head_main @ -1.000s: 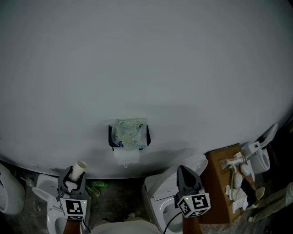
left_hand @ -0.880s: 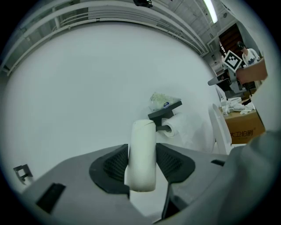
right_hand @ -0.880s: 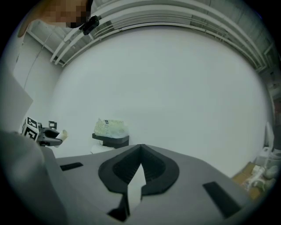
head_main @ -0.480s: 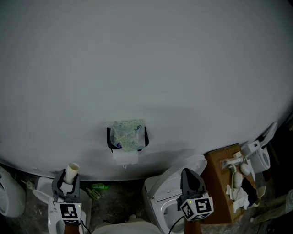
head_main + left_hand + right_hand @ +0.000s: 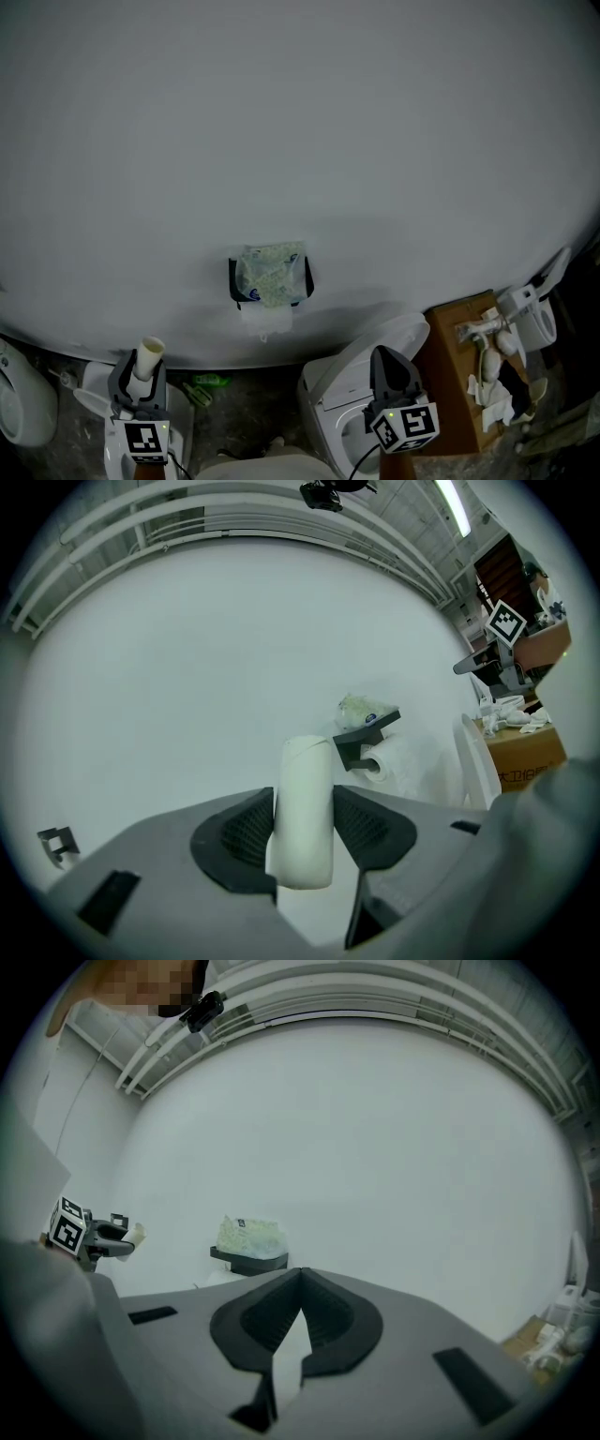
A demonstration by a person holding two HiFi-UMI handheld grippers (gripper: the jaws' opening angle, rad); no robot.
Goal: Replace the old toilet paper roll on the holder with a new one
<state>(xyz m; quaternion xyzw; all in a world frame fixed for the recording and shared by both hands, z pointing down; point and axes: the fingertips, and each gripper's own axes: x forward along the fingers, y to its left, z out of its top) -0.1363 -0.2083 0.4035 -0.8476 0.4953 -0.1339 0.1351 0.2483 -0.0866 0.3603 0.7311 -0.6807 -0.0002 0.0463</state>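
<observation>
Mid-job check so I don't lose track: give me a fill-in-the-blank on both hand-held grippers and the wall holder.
1. The cardboard tube in the left hand-held gripper has ____ paper wound on it.
2. The jaws of the right hand-held gripper are ____ (open or shut), with nothing between them.
3. On the holder, the paper roll hangs ____ (above or below) the packet.
Missing words: no; shut; below.
</observation>
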